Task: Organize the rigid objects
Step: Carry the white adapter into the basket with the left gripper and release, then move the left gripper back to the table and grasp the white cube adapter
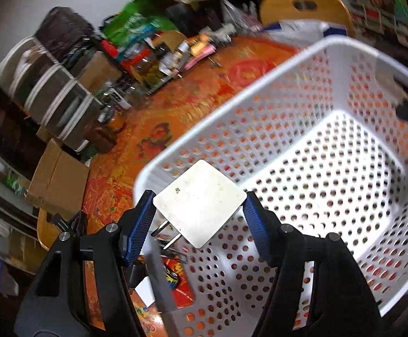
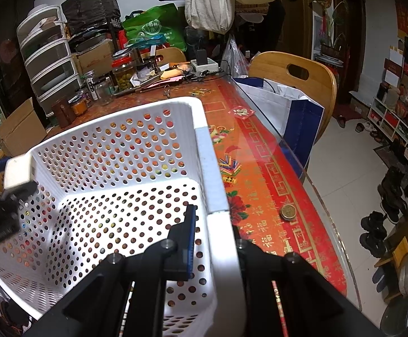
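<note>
A white perforated plastic basket point(image 1: 232, 95) stands on the orange patterned table, and its inside looks empty. My left gripper point(image 1: 199, 196) is shut on a white square plug charger point(image 1: 204, 213). It holds the charger just above the basket's near corner, metal prongs pointing down to the left. In the right wrist view the charger point(image 2: 17, 171) shows at the basket's far left corner. My right gripper point(image 2: 213, 230) is shut on the basket's right wall point(image 2: 204, 140), one finger inside and one outside.
Jars point(image 2: 124, 75), stacked drawers point(image 2: 49, 56) and a cardboard box point(image 2: 18, 132) crowd the far left of the table. A round brass tin point(image 2: 287, 212) lies to the right of the basket. A wooden chair point(image 2: 296, 75) holds a white and blue bag point(image 2: 288, 106).
</note>
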`<action>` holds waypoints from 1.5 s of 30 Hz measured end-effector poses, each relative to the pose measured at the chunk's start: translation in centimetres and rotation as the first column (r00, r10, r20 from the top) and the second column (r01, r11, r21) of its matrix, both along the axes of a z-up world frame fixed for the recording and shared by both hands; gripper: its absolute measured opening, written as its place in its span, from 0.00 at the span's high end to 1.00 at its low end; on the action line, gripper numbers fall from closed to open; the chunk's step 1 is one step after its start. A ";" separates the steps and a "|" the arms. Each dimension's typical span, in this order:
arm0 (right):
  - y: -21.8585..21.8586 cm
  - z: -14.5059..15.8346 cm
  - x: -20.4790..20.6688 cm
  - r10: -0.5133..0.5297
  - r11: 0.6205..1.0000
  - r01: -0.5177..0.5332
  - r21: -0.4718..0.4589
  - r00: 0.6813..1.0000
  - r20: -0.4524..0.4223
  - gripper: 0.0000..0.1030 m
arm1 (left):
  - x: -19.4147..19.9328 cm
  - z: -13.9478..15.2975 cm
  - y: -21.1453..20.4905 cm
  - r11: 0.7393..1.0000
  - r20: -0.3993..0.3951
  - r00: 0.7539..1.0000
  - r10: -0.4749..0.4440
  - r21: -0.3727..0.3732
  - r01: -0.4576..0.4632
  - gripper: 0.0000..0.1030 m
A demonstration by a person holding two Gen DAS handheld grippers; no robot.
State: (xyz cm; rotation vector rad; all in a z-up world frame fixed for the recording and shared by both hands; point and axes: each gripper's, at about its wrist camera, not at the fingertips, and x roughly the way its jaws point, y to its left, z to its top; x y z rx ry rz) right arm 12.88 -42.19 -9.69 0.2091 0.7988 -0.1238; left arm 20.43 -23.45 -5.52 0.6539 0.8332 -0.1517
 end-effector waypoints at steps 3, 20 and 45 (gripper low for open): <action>0.0 0.0 -0.1 0.001 1.000 -0.001 0.001 1.000 0.001 0.91 | 0.7 -1.3 -0.8 0.999 -0.059 0.998 -0.006 0.044 0.009 0.40; -0.2 0.1 0.1 0.006 1.000 -0.006 0.000 1.000 -0.017 0.91 | 0.6 4.2 7.1 0.988 0.081 0.994 0.079 -0.140 -0.067 0.06; 0.1 0.1 0.3 -0.020 0.999 0.018 -0.044 0.999 -0.043 0.91 | 12.3 -10.0 34.8 0.754 -0.243 0.817 0.523 -0.314 -0.577 0.05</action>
